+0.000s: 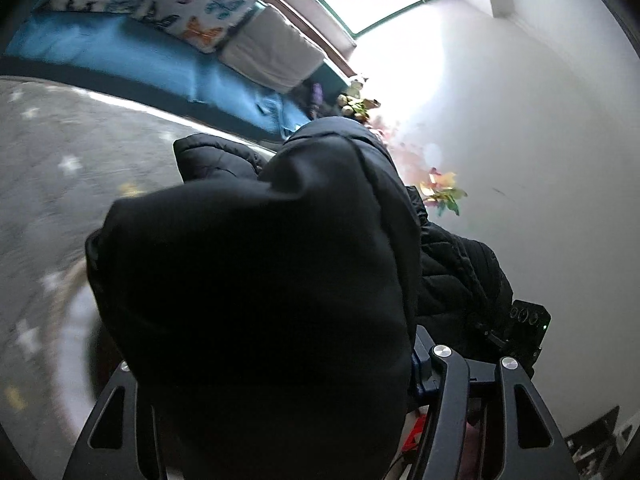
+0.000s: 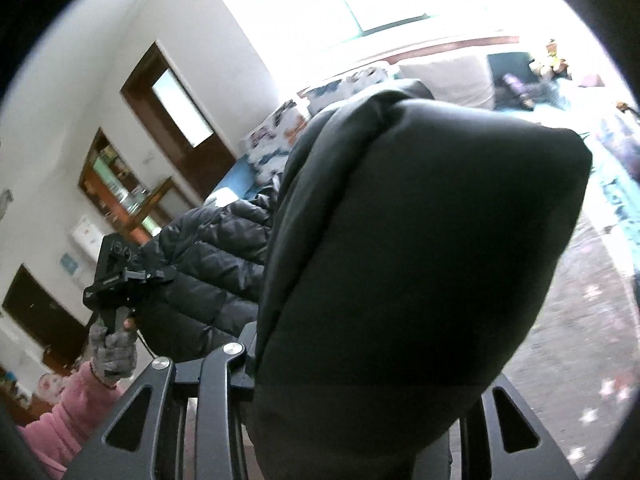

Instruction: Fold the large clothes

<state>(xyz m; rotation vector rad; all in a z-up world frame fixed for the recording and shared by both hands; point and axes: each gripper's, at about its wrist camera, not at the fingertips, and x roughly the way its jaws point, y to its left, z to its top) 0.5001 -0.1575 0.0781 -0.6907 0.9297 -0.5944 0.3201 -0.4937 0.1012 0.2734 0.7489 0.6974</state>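
Note:
A black puffer jacket (image 1: 256, 280) is lifted in the air and bulges up in front of both cameras. My left gripper (image 1: 272, 368) is shut on a thick padded fold of it, and the fabric hides the fingertips. My right gripper (image 2: 372, 372) is likewise shut on another puffy part of the jacket (image 2: 420, 240). The quilted body of the jacket (image 2: 208, 264) hangs between the two grippers. The right gripper (image 1: 520, 332) shows at the jacket's far side in the left wrist view. The left gripper (image 2: 120, 276) shows in the right wrist view, held by a grey-gloved hand (image 2: 112, 352) with a pink sleeve.
A bed with a blue sheet (image 1: 120, 52) and butterfly pillows (image 1: 192, 4) runs along the window side. Grey patterned floor (image 1: 48, 184) lies below. Artificial flowers (image 1: 440, 192) stand by a white wall. A brown door (image 2: 176, 120) and a wooden shelf (image 2: 116, 184) are at the left.

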